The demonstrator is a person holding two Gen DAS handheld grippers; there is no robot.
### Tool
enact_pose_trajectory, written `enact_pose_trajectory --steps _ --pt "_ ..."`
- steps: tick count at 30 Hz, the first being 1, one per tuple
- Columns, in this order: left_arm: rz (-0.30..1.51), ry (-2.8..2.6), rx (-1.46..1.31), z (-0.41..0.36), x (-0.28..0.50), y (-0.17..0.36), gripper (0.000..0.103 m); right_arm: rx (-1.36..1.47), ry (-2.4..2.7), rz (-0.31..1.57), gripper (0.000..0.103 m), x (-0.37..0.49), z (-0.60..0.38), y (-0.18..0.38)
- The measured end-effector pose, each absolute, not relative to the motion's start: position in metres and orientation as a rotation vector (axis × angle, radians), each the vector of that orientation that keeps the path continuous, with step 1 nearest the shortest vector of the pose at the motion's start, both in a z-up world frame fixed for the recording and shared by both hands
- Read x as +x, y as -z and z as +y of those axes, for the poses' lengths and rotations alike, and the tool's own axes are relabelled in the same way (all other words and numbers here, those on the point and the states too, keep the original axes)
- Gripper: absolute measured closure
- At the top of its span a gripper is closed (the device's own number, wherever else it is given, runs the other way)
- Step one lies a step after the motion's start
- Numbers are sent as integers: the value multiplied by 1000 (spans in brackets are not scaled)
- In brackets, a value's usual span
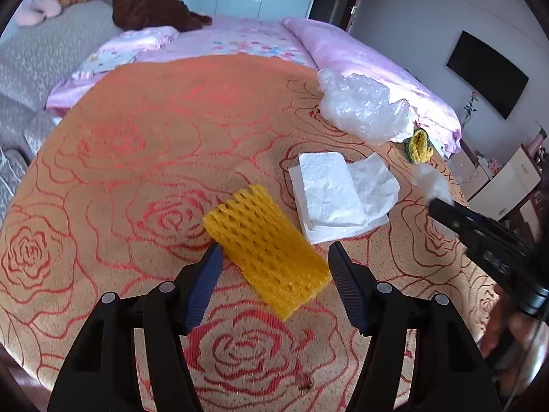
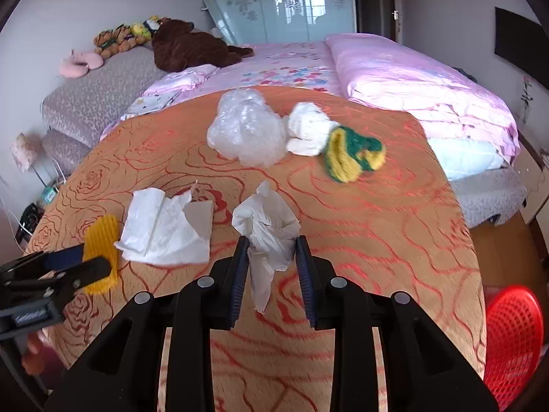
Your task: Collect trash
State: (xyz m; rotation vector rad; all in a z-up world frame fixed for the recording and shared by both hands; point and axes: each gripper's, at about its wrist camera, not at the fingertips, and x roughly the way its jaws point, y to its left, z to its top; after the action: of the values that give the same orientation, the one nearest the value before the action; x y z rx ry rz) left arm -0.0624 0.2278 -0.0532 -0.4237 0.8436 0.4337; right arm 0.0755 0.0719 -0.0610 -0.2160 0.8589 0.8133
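A yellow foam fruit net [image 1: 266, 252] lies on the orange rose blanket [image 1: 137, 158], between the open fingers of my left gripper [image 1: 274, 257]; it also shows in the right wrist view [image 2: 101, 250]. My right gripper [image 2: 271, 250] is shut on a crumpled white tissue [image 2: 269, 230] and holds it above the blanket [image 2: 377, 213]. It also appears at the right of the left wrist view [image 1: 442, 206]. Flat white tissues [image 1: 338, 194] [image 2: 164, 231] lie beside the net. A clear plastic bag [image 1: 360, 104] [image 2: 247, 130], a white wad [image 2: 308, 128] and a yellow-green cloth [image 1: 418, 146] [image 2: 353, 154] lie farther back.
A red mesh basket [image 2: 511, 340] stands on the floor at the right past the bed edge. A pink quilt [image 2: 411, 79], a brown plush bear [image 2: 188, 46] and other toys lie at the far end. A TV [image 1: 487, 72] hangs on the right wall.
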Motion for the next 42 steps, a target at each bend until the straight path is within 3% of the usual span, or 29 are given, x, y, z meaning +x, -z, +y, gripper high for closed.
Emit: enact_pose_trajectory --steps 16,42 --pt "823 -438 -454 238 -66 52 90 -125 -793 839 75 64 38 45" --pt "697 -450 -303 218 -63 5 91 -100 -701 757 75 61 6 14"
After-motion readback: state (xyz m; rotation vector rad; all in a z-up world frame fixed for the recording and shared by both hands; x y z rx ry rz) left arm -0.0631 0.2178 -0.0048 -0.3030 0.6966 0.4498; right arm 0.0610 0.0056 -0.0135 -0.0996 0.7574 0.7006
